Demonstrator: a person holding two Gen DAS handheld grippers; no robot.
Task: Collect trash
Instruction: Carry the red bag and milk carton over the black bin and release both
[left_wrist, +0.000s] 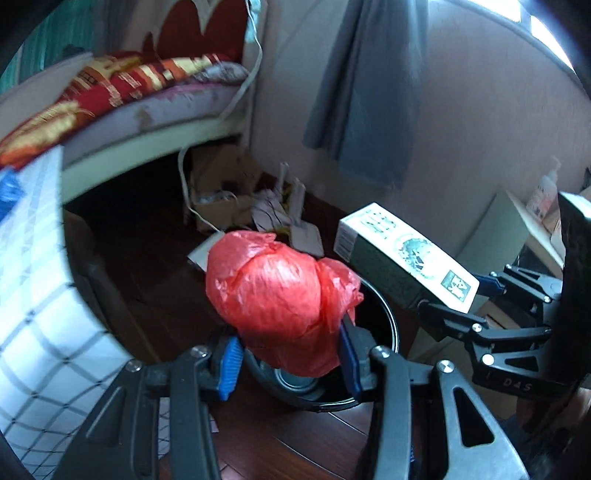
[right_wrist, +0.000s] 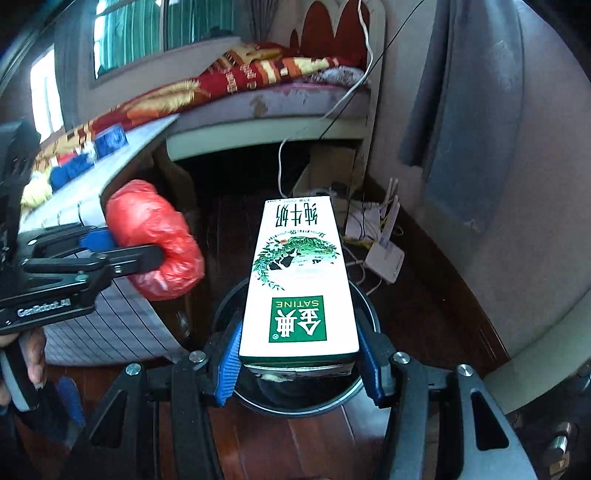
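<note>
Left claw (left_wrist: 291, 363) pinches one red bag (left_wrist: 280, 295), right claw (right_wrist: 299, 363) one milk carton (right_wrist: 301, 280), over one bin (right_wrist: 364, 306).

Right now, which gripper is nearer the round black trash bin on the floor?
Hard to separate. The right gripper holds the white milk carton over the black bin; the left gripper holds the red plastic bag over its rim.

milk carton (right_wrist: 299, 280) reads "satine" under "金典" in a green box, with "纯牛奶" at its far end, all upside down in the right wrist view. left gripper (right_wrist: 162, 254) body reads "genrobot.ai". right gripper (left_wrist: 476, 291) body shows "das".
</note>
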